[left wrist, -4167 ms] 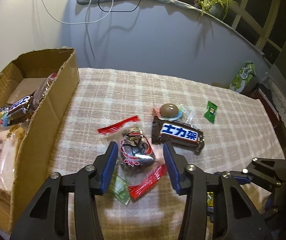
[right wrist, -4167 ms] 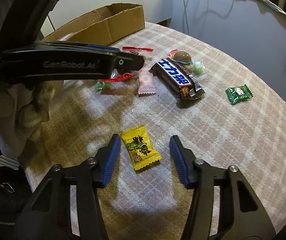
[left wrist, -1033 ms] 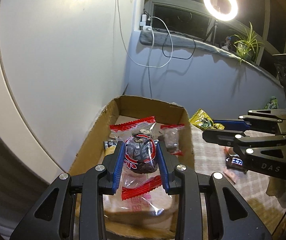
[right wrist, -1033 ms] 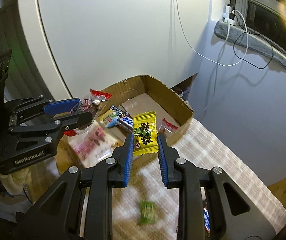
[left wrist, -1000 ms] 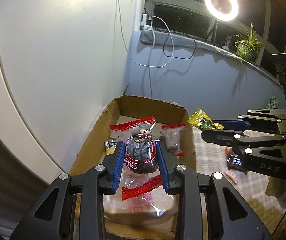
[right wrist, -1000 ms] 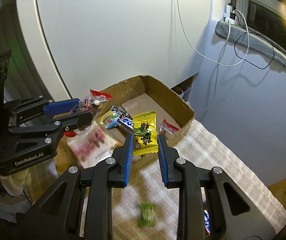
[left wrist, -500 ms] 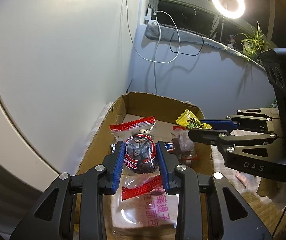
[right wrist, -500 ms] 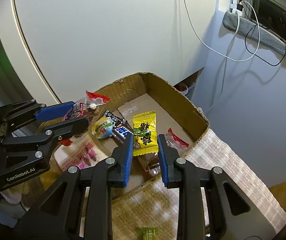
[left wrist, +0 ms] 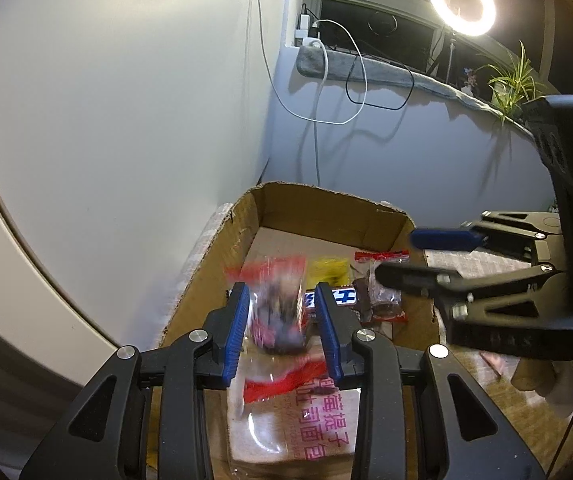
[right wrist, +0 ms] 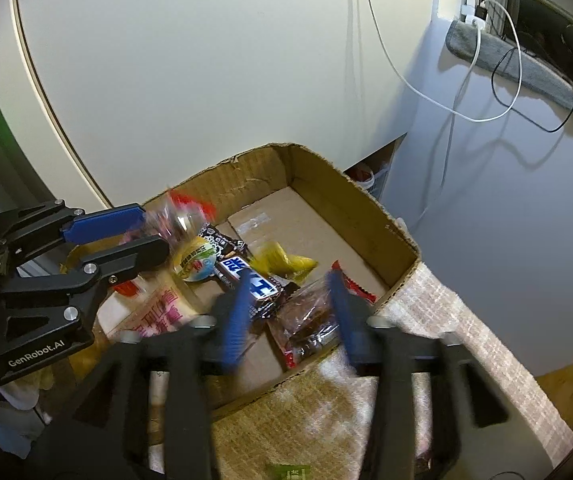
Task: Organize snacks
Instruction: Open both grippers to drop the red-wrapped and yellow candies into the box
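— Dropping already? A half-second ago the right tongs [right wrist: 290, 312] pinched the yellow candy [right wrist: 282, 264].
— Now they're spread and bare; the candy lies in the cardboard box [right wrist: 366, 216], ahead of their tips beside the chocolate bar [right wrist: 246, 272].
— And the left tongs [left wrist: 282, 336]?
— Widened too. The red-ended snack [left wrist: 276, 312] blurs between their tips, seemingly falling toward the bread bag [left wrist: 318, 416] below.
— So two more snacks are boxed; a green candy [right wrist: 288, 471] remains on the surface behind the right tongs.

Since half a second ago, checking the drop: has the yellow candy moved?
Yes. The yellow candy has left the right claw, now open, and lies on the cardboard box floor beside the chocolate bar.
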Action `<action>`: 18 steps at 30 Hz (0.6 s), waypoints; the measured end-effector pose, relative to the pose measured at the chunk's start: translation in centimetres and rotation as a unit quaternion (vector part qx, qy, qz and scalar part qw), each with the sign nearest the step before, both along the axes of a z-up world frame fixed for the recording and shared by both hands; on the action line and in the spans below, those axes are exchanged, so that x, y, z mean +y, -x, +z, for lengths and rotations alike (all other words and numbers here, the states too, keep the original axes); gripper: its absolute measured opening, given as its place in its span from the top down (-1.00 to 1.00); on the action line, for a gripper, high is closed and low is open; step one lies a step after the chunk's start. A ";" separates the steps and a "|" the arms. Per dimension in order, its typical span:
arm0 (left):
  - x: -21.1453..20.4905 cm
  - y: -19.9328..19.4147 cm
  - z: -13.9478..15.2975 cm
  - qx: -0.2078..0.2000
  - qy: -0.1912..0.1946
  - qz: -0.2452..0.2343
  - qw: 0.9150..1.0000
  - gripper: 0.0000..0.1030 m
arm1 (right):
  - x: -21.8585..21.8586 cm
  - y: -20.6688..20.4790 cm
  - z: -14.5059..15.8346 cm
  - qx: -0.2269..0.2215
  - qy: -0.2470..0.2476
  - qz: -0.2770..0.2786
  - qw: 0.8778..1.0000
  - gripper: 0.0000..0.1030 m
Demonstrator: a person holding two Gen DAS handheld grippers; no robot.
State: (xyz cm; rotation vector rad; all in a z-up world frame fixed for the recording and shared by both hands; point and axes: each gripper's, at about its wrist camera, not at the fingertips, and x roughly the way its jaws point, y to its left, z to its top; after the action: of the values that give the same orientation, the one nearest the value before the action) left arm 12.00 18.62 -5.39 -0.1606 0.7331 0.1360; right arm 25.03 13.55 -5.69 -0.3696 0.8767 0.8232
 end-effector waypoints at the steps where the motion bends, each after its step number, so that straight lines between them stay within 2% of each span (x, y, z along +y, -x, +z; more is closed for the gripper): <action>1: 0.0 -0.1 0.0 -0.001 -0.001 0.001 1.000 0.10 | -0.1 0.1 0.2 -0.008 -0.001 -0.003 1.000 -0.34; 3: 0.2 0.1 0.1 -0.005 -0.004 0.004 1.000 -0.10 | -0.3 0.1 0.5 -0.019 -0.002 -0.008 1.000 -0.51; 7: 0.3 0.2 0.2 -0.007 -0.009 0.010 1.000 -0.23 | -0.5 -0.1 0.9 -0.037 0.009 -0.021 0.999 -0.75; 18: -0.6 1.0 1.2 -0.019 -0.013 0.007 1.000 -0.23 | -2.3 0.5 2.1 -0.046 0.004 -0.037 0.998 -0.75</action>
State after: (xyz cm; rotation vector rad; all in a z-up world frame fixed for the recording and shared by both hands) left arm 10.99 18.02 -4.19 -0.1435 0.6923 0.1557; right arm 24.51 11.20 -3.60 -0.3767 0.8041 0.7301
